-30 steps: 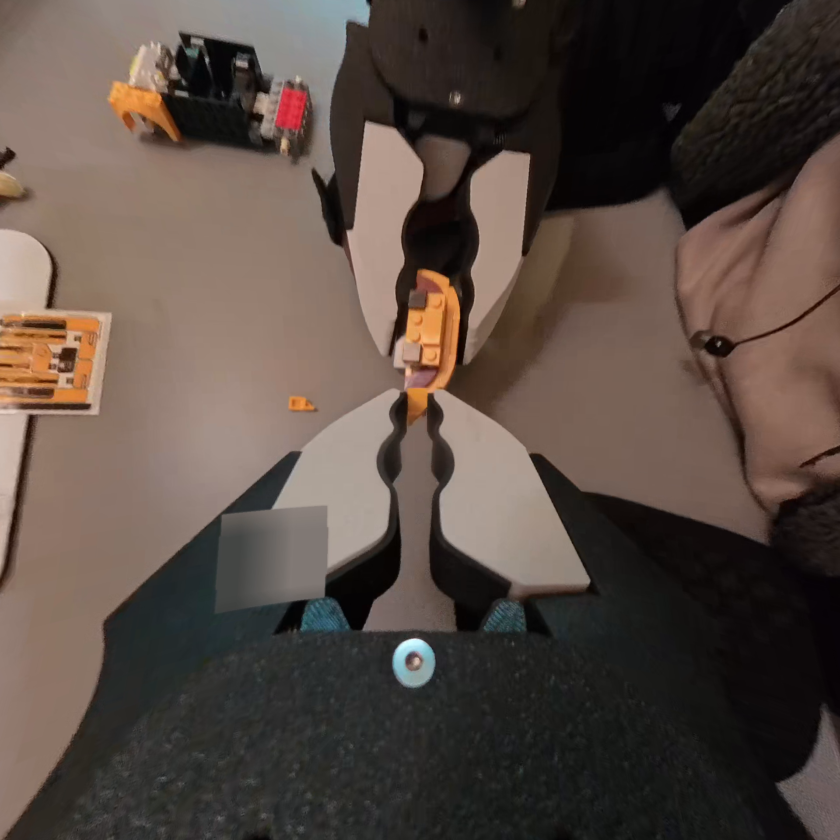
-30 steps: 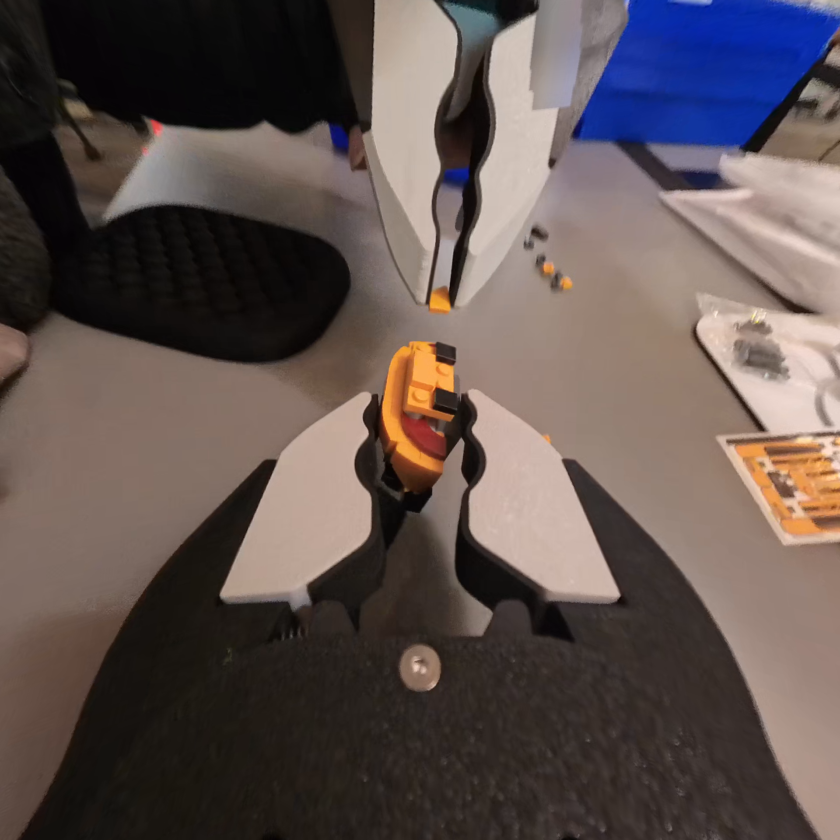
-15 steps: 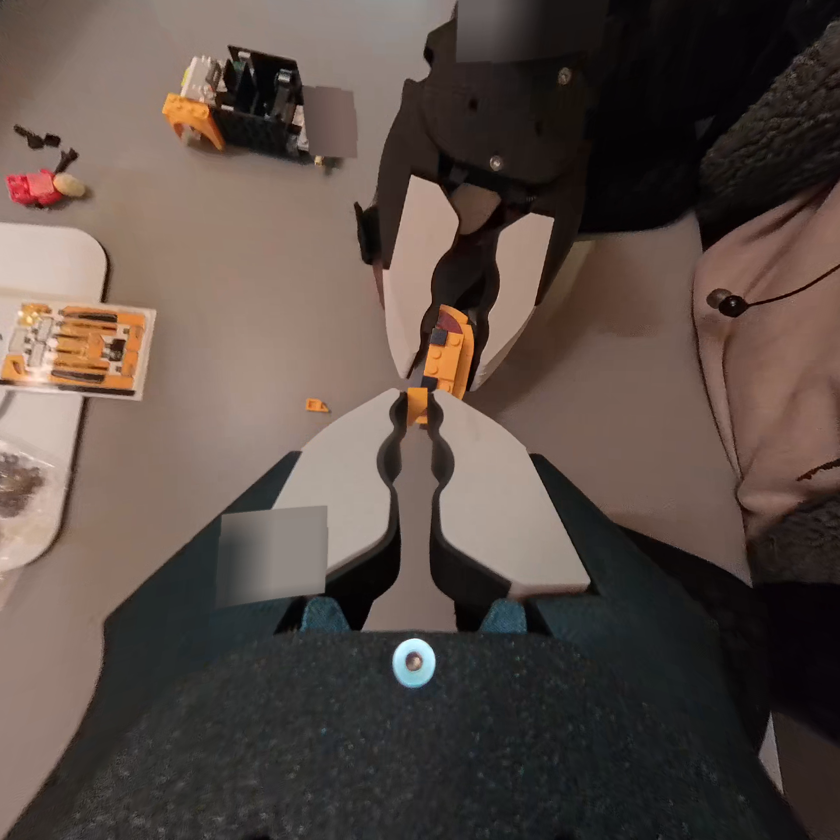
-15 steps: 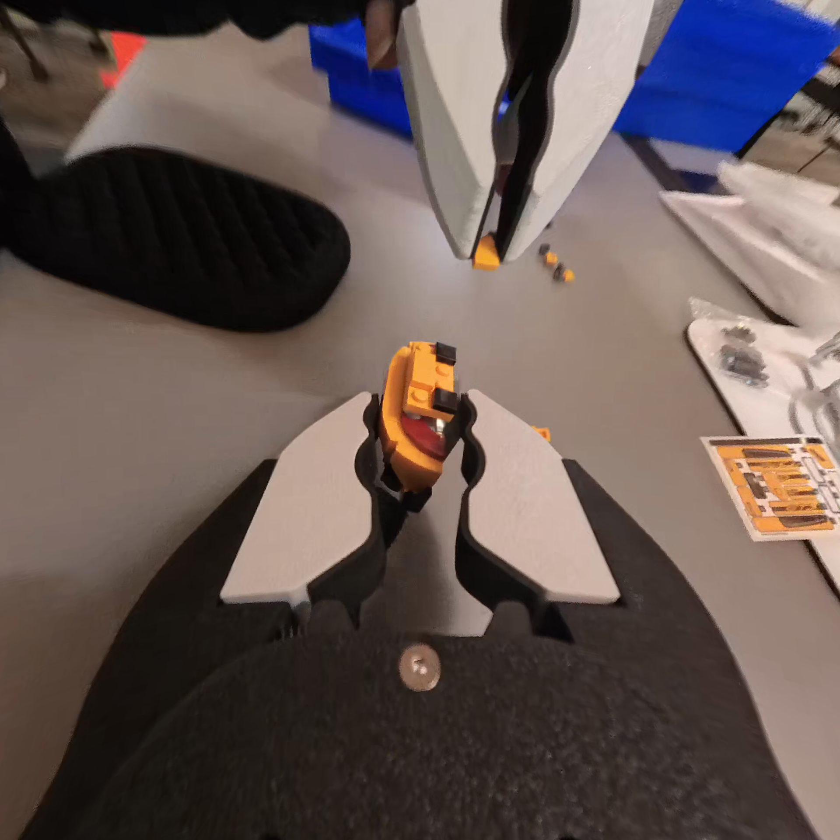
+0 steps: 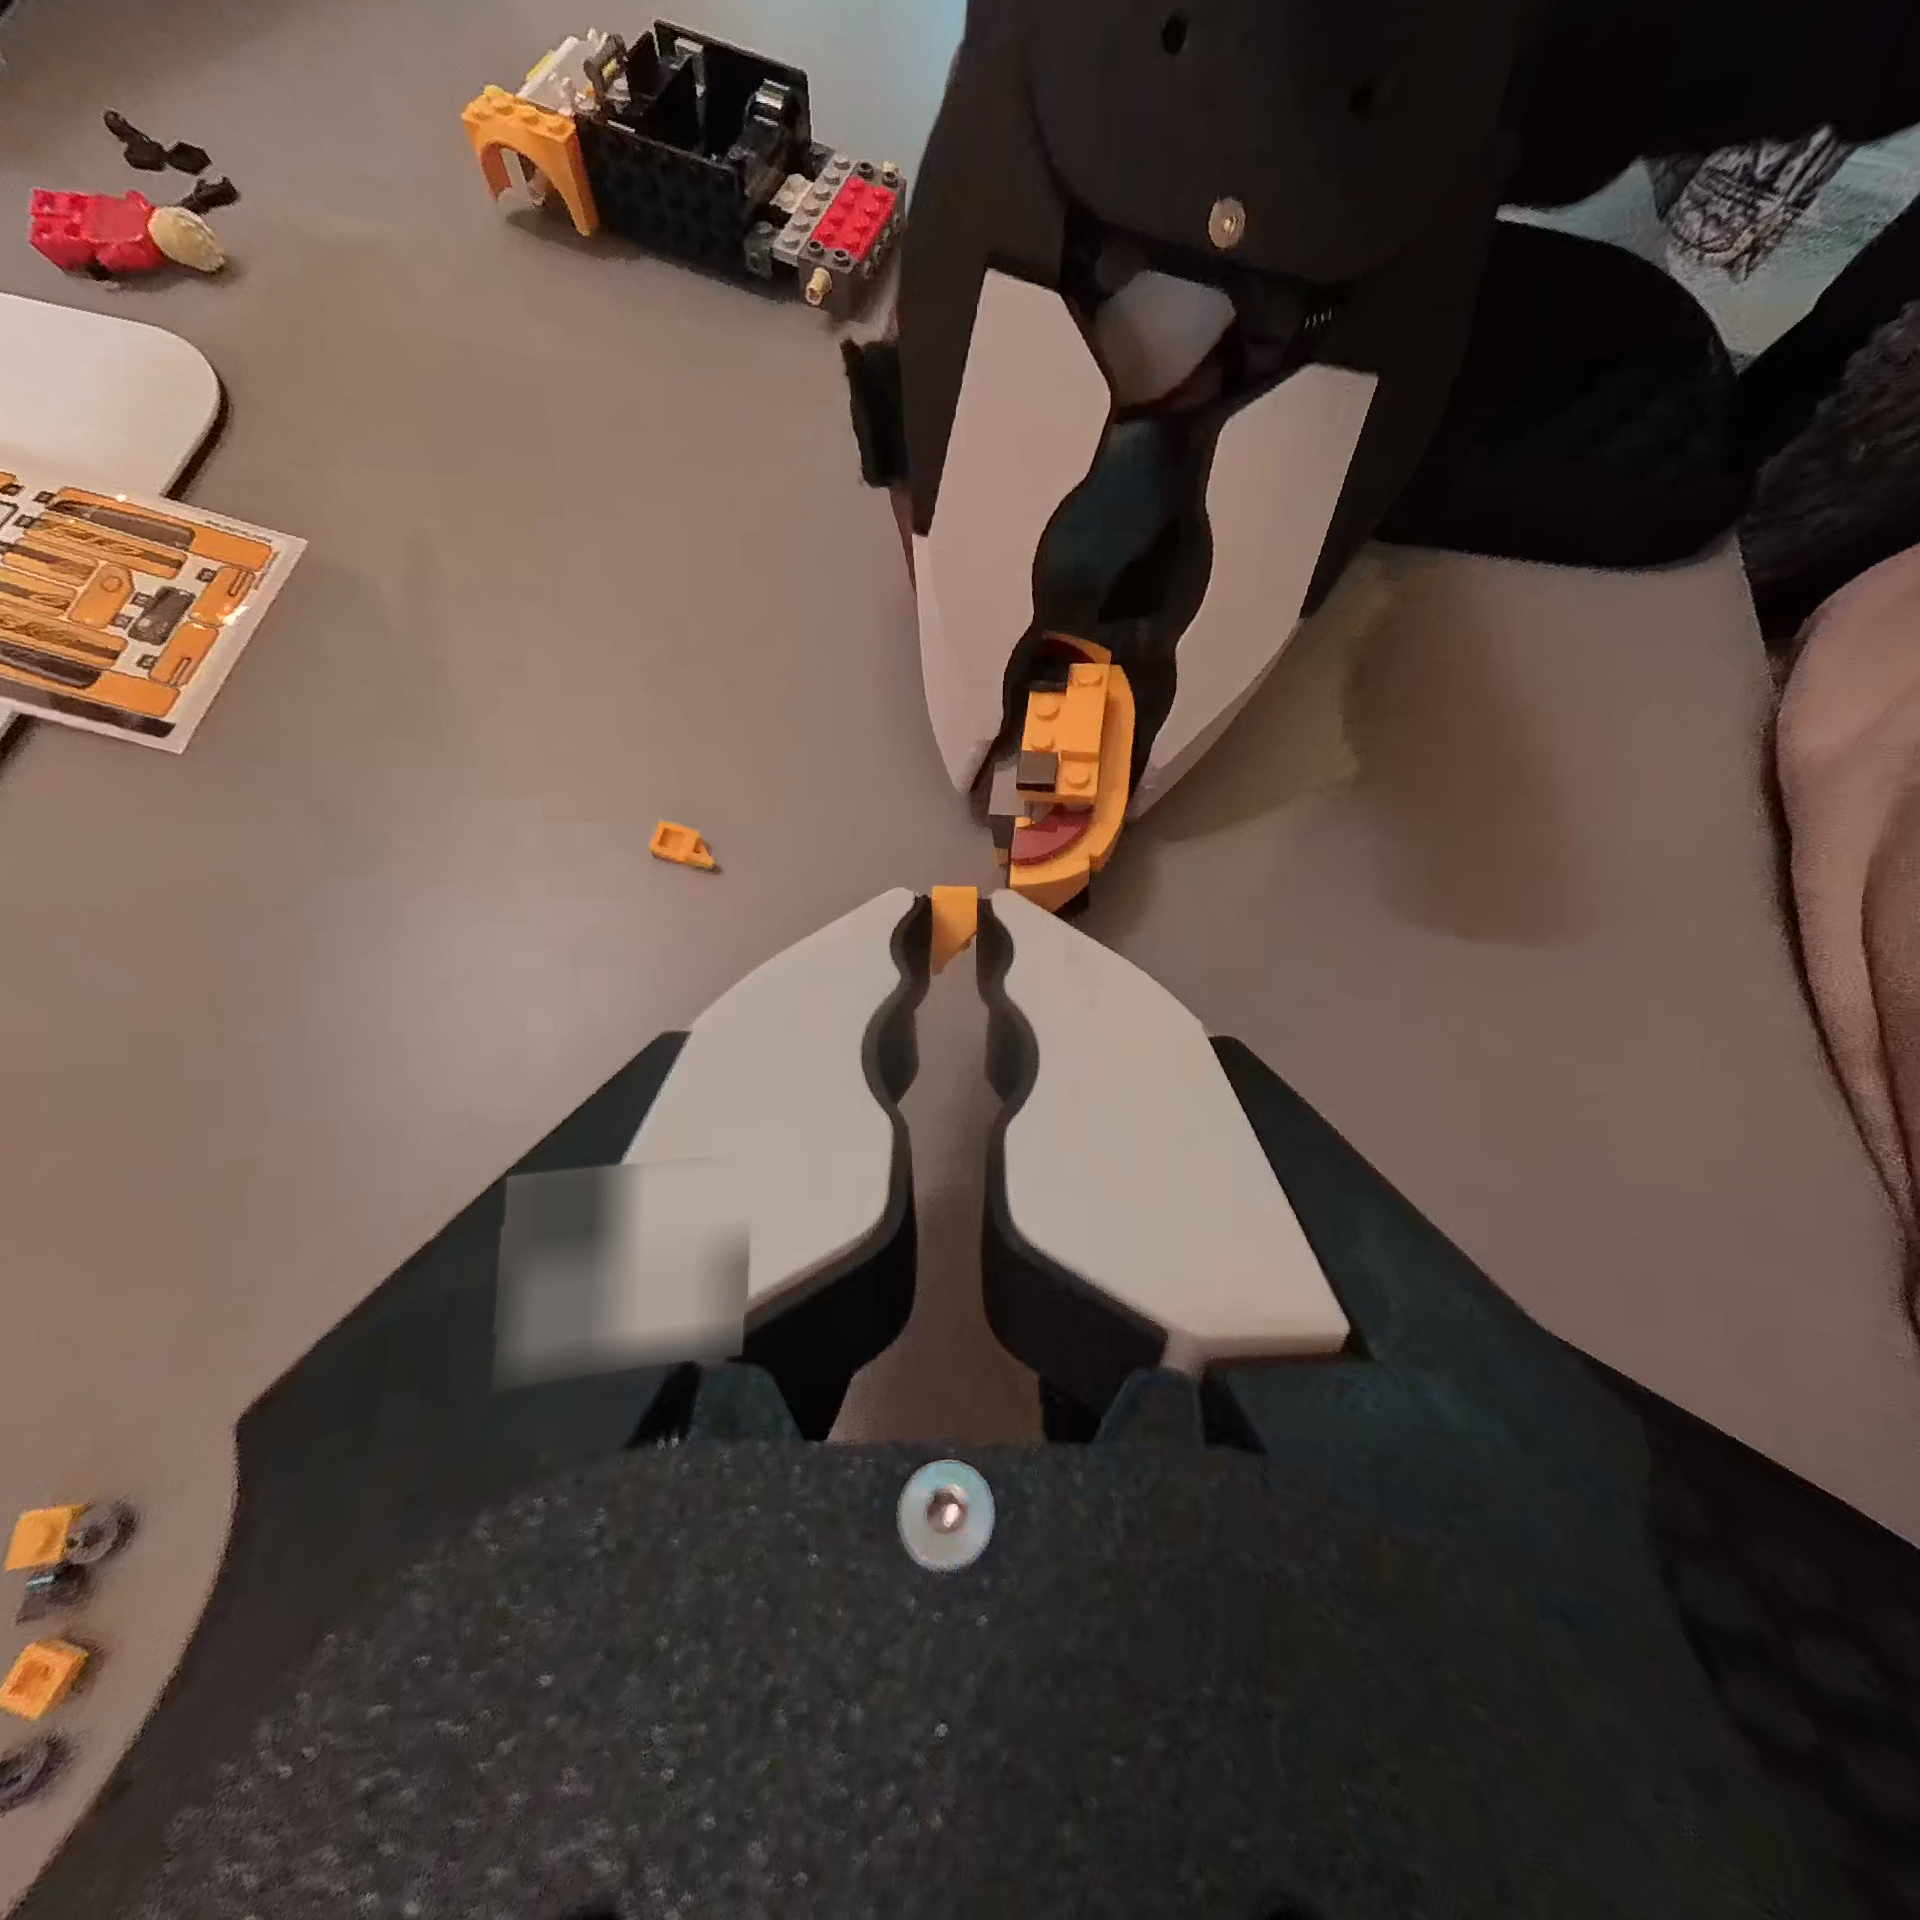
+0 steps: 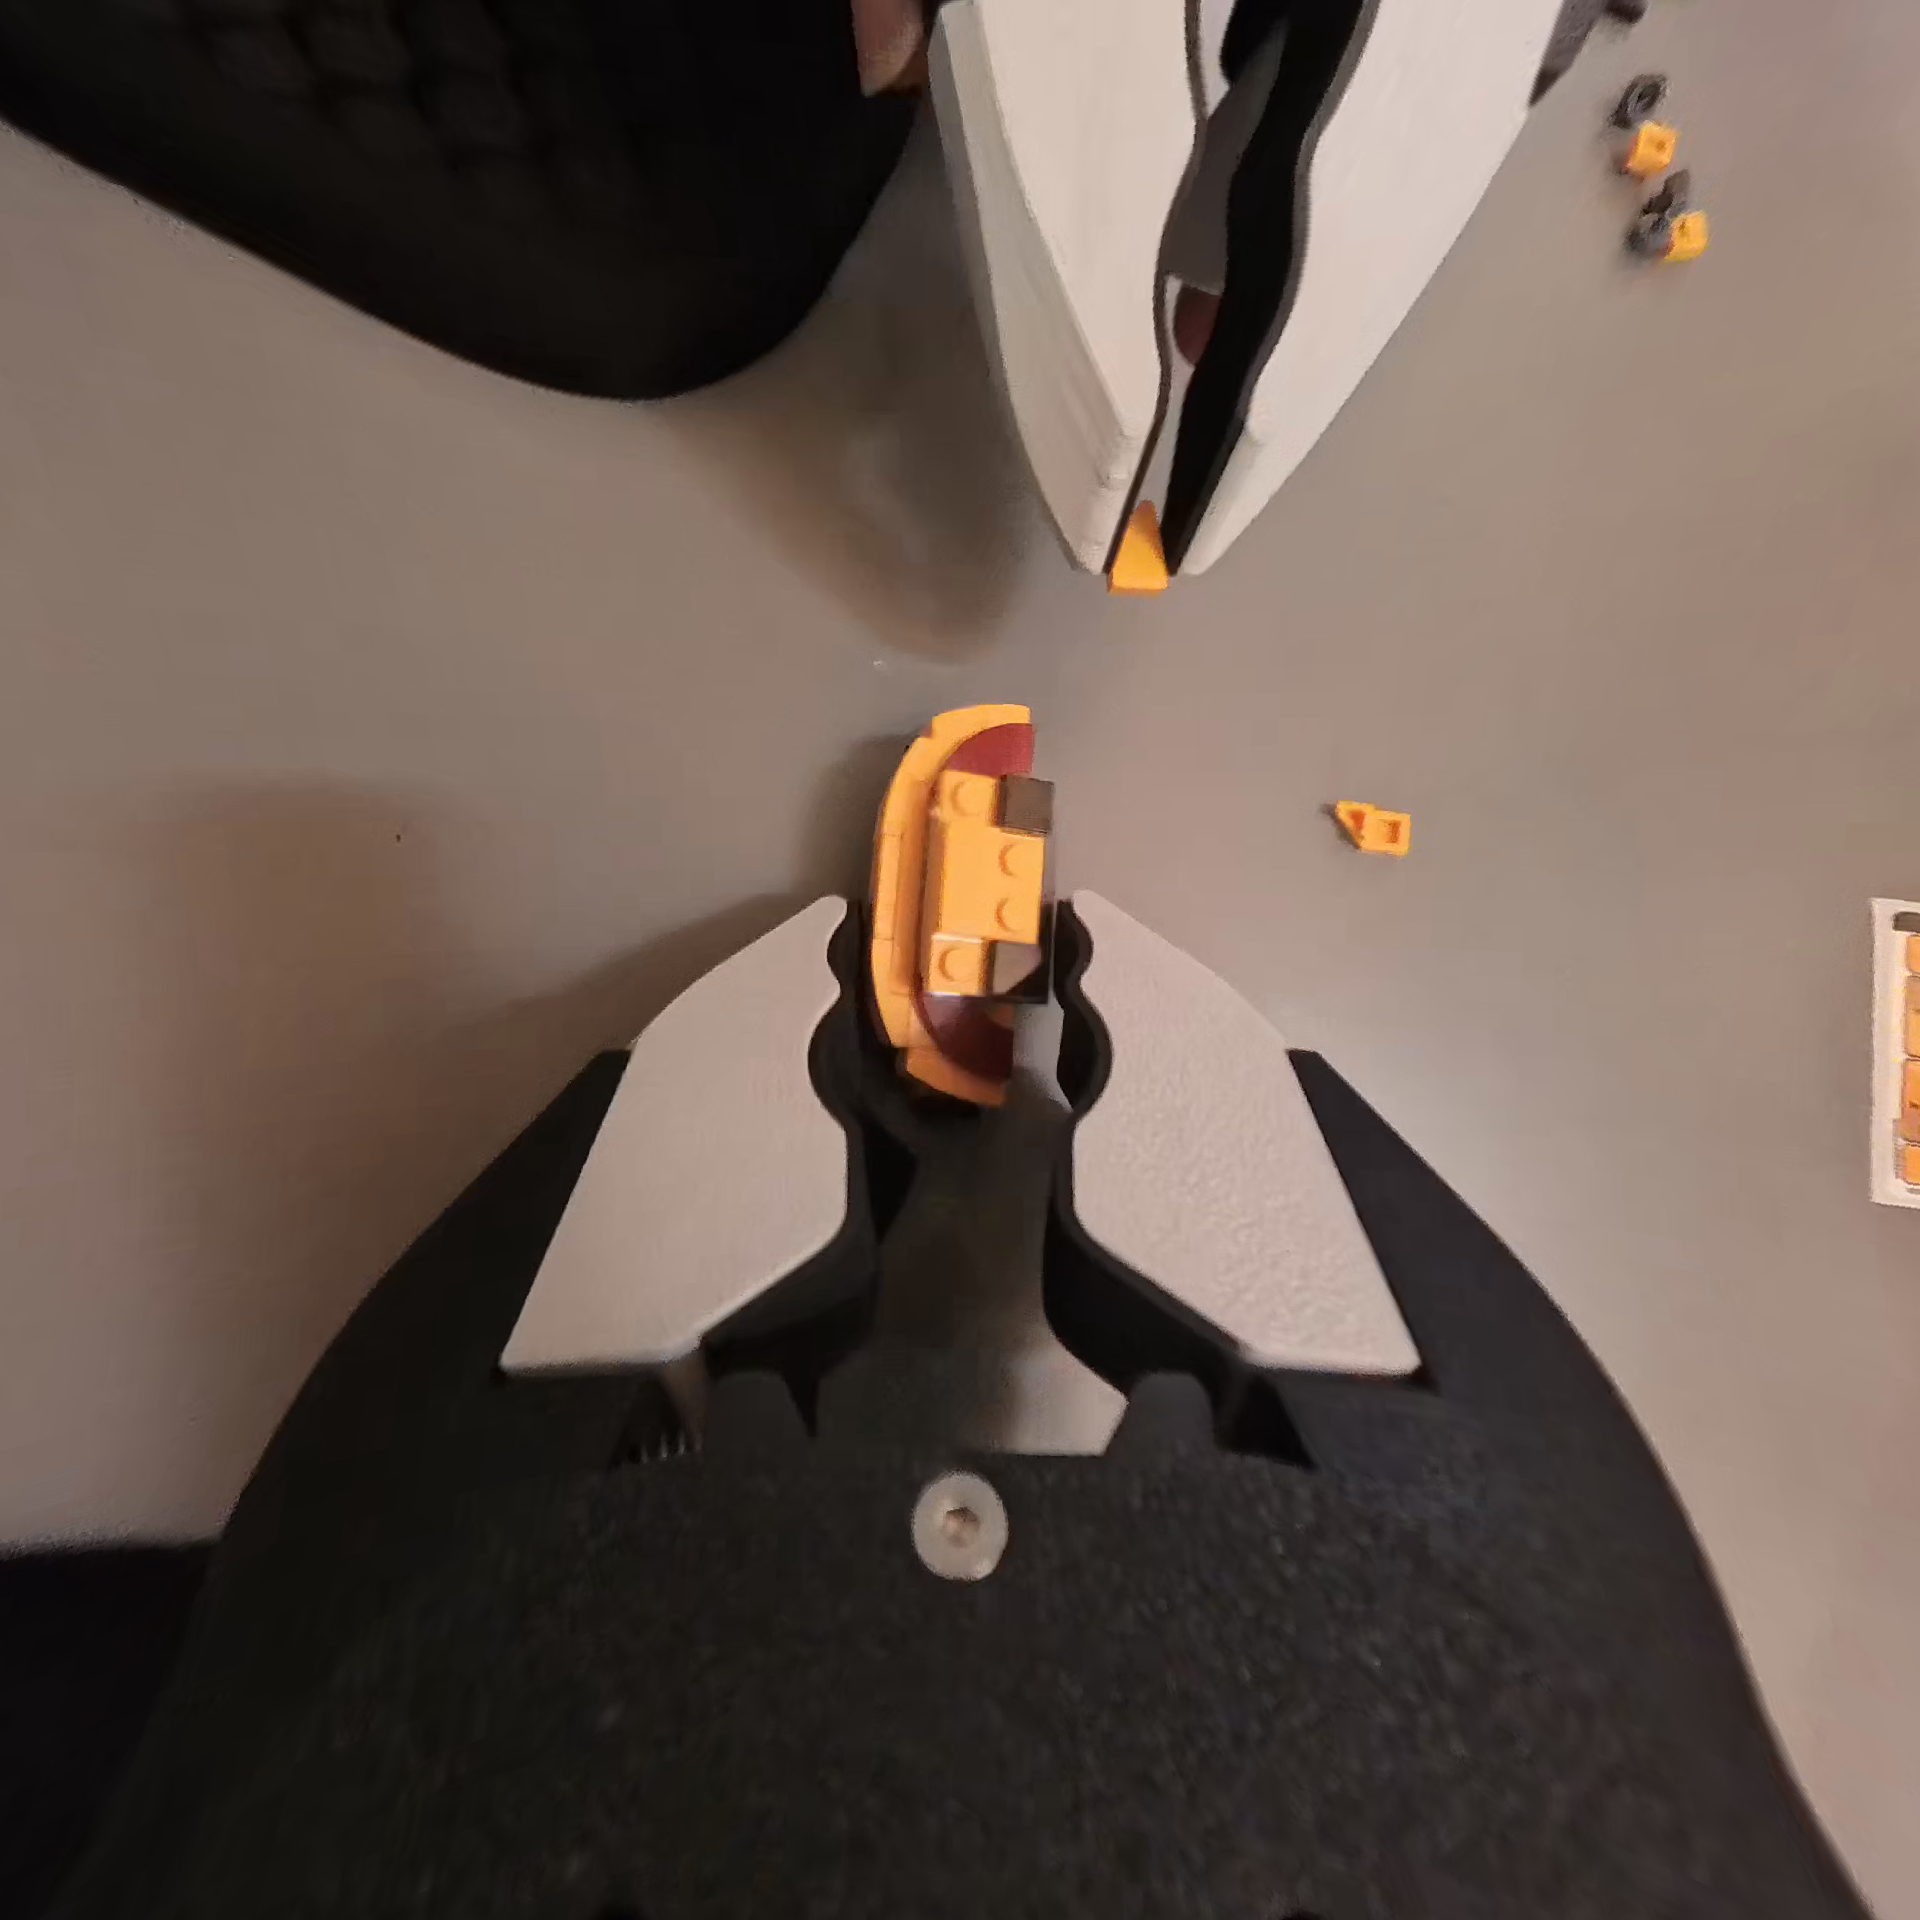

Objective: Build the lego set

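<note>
My left gripper (image 5: 953, 904) is shut on a small orange wedge piece (image 5: 952, 916); the same gripper (image 6: 1138, 561) and wedge (image 6: 1139, 549) show at the top of the right wrist view. My right gripper (image 6: 956, 914) is shut on a curved orange sub-assembly (image 6: 961, 883) with a dark red arch and two grey studs. In the left wrist view that gripper (image 5: 1055, 790) holds the sub-assembly (image 5: 1065, 758) low over the grey table, just beyond the wedge. A small gap separates wedge and sub-assembly.
A partly built black, orange and red lego vehicle (image 5: 707, 177) stands at the back. An orange sticker sheet (image 5: 114, 613), a white tray (image 5: 94, 395), red pieces (image 5: 94, 229) and a loose orange piece (image 5: 681, 844) lie left. Small orange and black parts (image 6: 1662, 166) lie far right. A person's sleeve (image 5: 1849, 935) is right. Across from one pair of fingers to the other is roughly 6 cm.
Both grippers have tilted down toward the table. The sub-assembly now lies low over the table with its studs turned up. The left gripper with the wedge has moved slightly right of it.
</note>
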